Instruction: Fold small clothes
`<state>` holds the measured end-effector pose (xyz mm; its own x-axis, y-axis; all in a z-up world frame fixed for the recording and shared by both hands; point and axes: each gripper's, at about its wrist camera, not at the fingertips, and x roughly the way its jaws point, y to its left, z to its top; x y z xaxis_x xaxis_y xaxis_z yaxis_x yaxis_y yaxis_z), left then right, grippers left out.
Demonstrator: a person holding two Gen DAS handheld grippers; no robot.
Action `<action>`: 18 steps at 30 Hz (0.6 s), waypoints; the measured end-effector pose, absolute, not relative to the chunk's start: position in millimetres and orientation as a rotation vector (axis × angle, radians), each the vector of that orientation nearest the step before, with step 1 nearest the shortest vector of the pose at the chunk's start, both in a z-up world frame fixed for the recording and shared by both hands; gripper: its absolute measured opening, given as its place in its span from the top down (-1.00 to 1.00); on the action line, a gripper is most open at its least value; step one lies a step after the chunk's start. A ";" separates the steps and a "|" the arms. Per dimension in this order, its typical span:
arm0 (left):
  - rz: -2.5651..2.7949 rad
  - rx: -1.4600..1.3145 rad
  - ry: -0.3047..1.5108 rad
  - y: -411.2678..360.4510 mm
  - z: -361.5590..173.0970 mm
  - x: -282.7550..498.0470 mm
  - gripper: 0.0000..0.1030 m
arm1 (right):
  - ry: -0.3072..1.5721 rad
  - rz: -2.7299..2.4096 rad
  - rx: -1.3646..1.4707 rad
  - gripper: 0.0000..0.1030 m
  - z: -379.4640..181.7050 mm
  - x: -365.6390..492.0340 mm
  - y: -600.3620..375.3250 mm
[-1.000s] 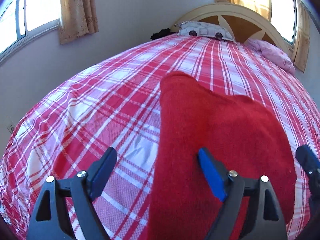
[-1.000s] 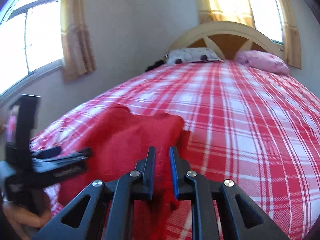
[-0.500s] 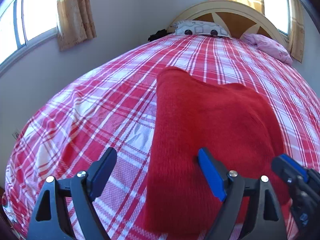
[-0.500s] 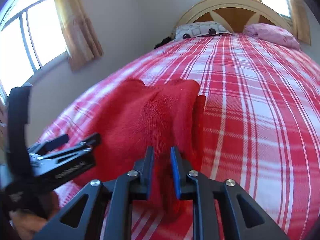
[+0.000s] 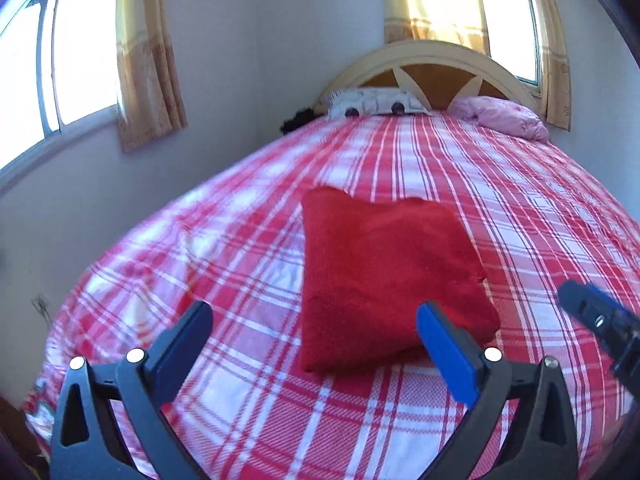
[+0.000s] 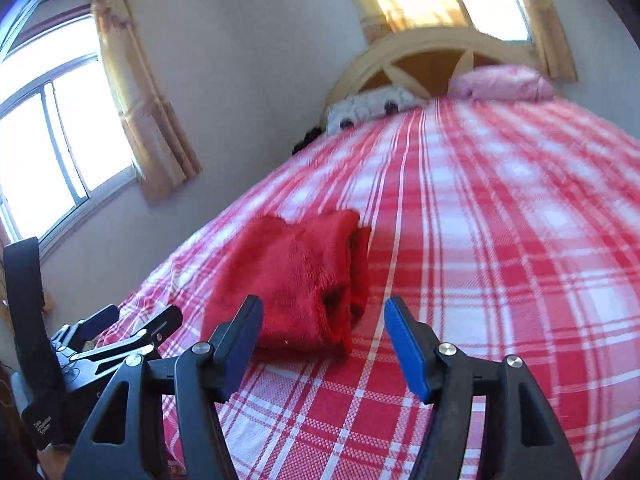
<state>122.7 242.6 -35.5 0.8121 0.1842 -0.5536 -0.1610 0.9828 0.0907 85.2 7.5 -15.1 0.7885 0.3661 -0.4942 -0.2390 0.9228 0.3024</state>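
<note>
A folded red fleece garment (image 5: 384, 276) lies flat on the red and white plaid bedspread (image 5: 500, 200); in the right wrist view the same red garment (image 6: 300, 276) shows its stacked layers at its right edge. My left gripper (image 5: 316, 332) hovers just short of the garment's near edge, its jaws opening wide with nothing between them. My right gripper (image 6: 320, 328) is also backed off from the garment, its jaws opening and nothing held. Each gripper appears at the edge of the other's view.
At the far end stands a curved cream headboard (image 5: 432, 60) with a patterned pillow (image 5: 376, 104) and a pink pillow (image 5: 504, 116). The left wall has a window (image 5: 52, 80) with tan curtains (image 5: 148, 80). The bed's left edge drops off near the wall.
Both grippers pulled back from the red garment, which now lies farther away. The right gripper, shut on the garment's edge before, let go and spread its jaws. The left jaws widened.
</note>
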 end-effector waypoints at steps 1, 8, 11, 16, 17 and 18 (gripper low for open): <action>0.192 0.044 0.586 242.5 -31.8 118.4 -1.00 | 0.549 0.322 0.219 -0.25 -7.8 77.0 7.5; 0.177 0.005 0.574 246.6 -5.2 90.2 -1.00 | 0.354 0.304 0.182 -0.44 51.3 30.0 9.8; 0.169 0.019 0.541 244.0 7.6 75.9 -1.00 | 0.296 0.310 0.189 -0.55 73.8 11.4 10.4; 0.216 0.069 0.503 242.5 24.4 57.1 -1.00 | 0.267 0.308 0.199 -0.57 88.8 -6.2 11.8; 0.214 0.063 0.484 243.9 28.6 52.6 -1.00 | 0.267 0.300 0.188 -0.57 88.6 -8.2 13.1; 0.210 0.052 0.472 245.7 31.5 49.7 -1.00 | 0.269 0.296 0.182 -0.57 88.0 -9.8 14.1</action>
